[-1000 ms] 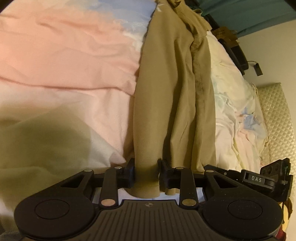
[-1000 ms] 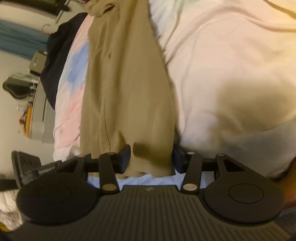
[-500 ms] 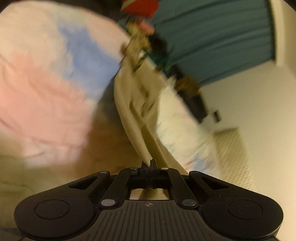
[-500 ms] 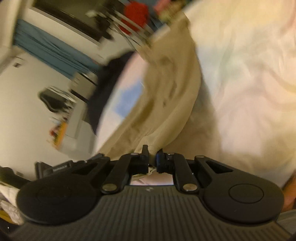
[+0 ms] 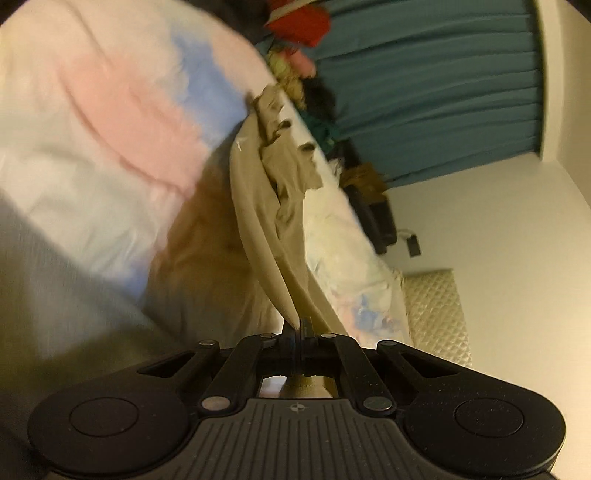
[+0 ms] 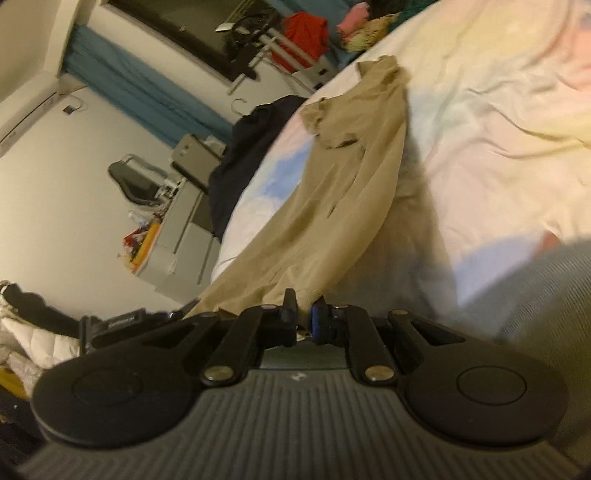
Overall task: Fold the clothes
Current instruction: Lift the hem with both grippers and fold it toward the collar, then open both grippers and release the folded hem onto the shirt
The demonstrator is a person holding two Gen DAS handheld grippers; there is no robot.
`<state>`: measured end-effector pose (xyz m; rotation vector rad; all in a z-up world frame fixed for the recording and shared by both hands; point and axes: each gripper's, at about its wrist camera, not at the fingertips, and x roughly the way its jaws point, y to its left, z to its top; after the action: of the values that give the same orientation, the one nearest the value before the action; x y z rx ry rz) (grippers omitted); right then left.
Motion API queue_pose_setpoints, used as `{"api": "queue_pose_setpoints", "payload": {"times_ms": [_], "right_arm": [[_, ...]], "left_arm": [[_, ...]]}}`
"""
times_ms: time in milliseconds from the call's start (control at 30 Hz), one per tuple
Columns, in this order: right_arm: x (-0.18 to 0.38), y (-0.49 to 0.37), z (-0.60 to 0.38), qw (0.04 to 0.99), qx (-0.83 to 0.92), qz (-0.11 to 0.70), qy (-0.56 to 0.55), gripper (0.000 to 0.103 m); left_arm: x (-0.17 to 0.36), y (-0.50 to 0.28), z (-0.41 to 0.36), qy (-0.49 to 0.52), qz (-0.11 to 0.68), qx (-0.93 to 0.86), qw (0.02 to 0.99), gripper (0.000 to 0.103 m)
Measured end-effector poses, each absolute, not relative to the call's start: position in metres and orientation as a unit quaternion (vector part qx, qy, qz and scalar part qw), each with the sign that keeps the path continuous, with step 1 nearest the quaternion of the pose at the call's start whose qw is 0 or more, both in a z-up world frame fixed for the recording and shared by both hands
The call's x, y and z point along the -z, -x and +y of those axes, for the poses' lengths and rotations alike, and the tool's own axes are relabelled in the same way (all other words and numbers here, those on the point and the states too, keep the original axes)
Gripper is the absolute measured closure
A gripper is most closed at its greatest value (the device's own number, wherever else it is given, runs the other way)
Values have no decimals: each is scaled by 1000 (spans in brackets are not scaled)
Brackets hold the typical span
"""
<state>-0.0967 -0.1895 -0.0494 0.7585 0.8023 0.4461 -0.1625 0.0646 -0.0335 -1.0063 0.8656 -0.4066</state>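
Lifted since before: khaki garment (image 5: 266, 221) hem, both jaws clamped.

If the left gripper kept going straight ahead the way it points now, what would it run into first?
Probably the khaki garment itself: the left gripper is shut on its near end and the cloth stretches ahead toward the bedspread. Depth is unclear.

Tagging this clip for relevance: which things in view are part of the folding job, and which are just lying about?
Part of the job:
- tan garment, its near end lifted
- left gripper, shut on its edge
- right gripper, shut on its edge
- pastel bedsheet, the surface under it

Lying about:
- dark garment at the bed's edge
- red cloth on a rack
- teal curtain
- grey drawer unit
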Motion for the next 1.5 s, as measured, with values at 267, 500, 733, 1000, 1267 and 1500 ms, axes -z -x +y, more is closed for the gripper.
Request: {"api": "queue_pose_setpoints", "payload": {"times_ms": [267,500,733,1000,1267,1500], "right_arm": [[42,0,-191,859,-173,339,-343,93],[64,-118,-180,875,-116,329,-335,93],[116,-185,-170,889,-90,330,-306,92],[156,-224,-161,910,-64,338,-229,92],[169,-232,-143,922,-54,349,-158,92],[141,-204,-131,942,-42,311,-119,89]], "left_arm": [[5,60,51,417,393,170,802,101],[3,-59,37,369,385,103,840,101],[44,-130,26,306,383,80,868,101],[99,-183,-5,202,398,65,893,100],[116,-184,-32,96,390,64,914,95],[99,-151,-48,57,351,72,932,44]]}}
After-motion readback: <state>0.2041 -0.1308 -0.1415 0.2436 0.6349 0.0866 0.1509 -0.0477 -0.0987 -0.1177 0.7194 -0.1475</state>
